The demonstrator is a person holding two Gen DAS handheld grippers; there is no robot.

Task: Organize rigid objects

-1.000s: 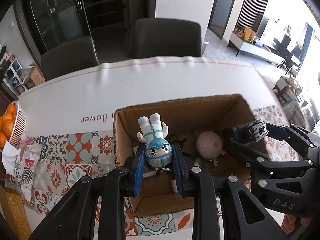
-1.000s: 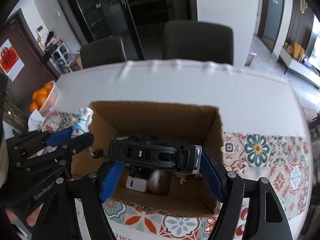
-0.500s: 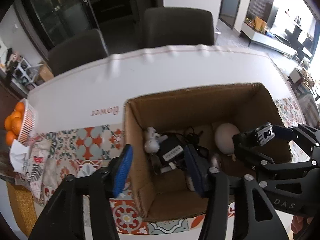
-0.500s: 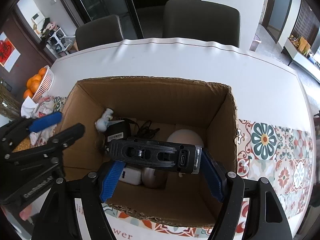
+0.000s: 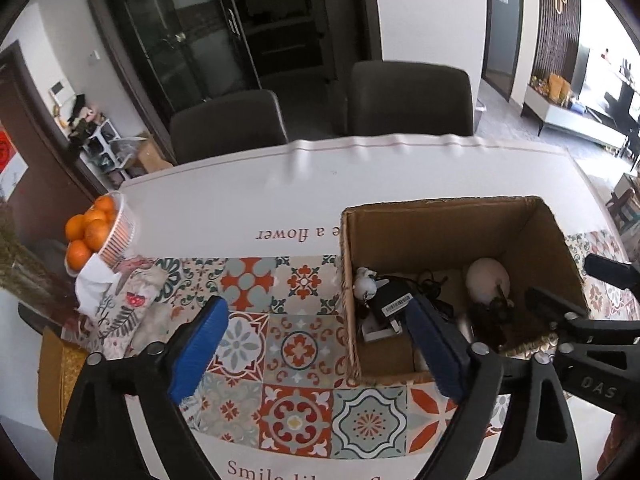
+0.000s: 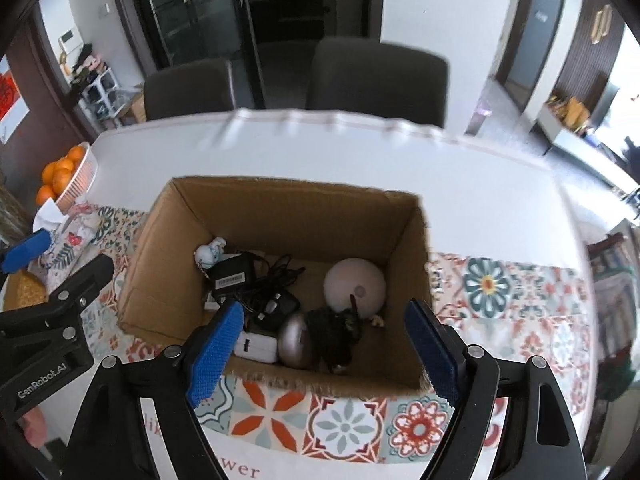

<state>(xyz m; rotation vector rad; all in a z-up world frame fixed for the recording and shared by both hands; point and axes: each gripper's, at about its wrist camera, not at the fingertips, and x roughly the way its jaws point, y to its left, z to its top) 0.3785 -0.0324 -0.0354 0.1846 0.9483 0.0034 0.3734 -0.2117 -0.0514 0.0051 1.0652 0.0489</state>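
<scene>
The little figurine and the black gadget now lie in the cardboard box on the counter; a second ago I held both. Left gripper and right gripper hover empty, jaws opening, above the box's near edge.

Both wrist views look steeply down, sharing the box.

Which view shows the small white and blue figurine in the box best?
The right wrist view: the figurine lies unobstructed in the cardboard box's far left corner, blue markings visible. In the left wrist view it is smaller, tucked against the box wall, colours barely discernible.
</scene>
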